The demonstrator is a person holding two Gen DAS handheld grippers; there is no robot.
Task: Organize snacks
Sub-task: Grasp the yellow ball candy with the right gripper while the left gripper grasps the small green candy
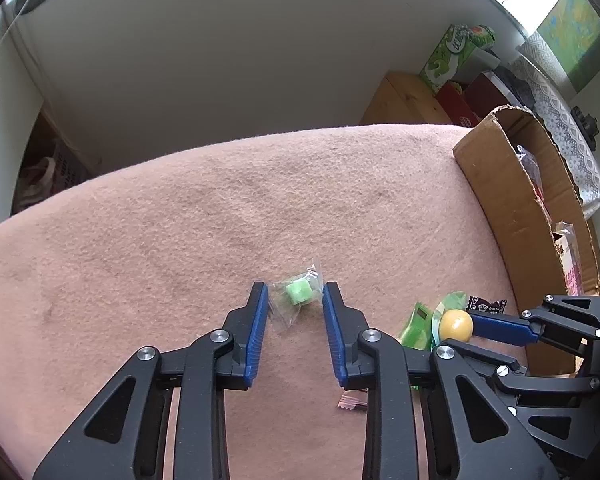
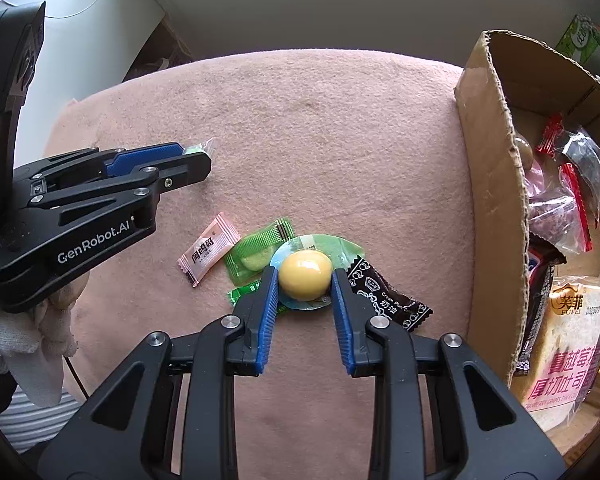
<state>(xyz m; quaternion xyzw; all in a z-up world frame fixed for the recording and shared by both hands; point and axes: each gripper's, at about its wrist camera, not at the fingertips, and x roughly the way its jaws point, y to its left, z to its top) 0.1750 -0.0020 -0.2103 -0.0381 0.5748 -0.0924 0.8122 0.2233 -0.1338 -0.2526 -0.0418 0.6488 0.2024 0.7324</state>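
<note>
A green cube candy in a clear wrapper (image 1: 298,294) lies on the pink blanket (image 1: 220,208) between the blue pads of my left gripper (image 1: 295,294). The wrapper's edges reach the pads, but the pads stand apart from the cube. In the right wrist view my right gripper (image 2: 304,278) has both pads against the sides of a yellow domed jelly cup (image 2: 305,274), which rests on a pile of packets. The left wrist view shows the same cup (image 1: 455,325) at the right gripper's fingers (image 1: 500,326).
Around the cup lie a pink packet (image 2: 208,250), a green packet (image 2: 256,254), a small green wrapper (image 2: 242,293) and a dark cream-puff packet (image 2: 388,300). An open cardboard box (image 2: 492,200) at the right holds several snacks, including a bread bag (image 2: 568,340). A gloved hand (image 2: 40,332) holds the left gripper.
</note>
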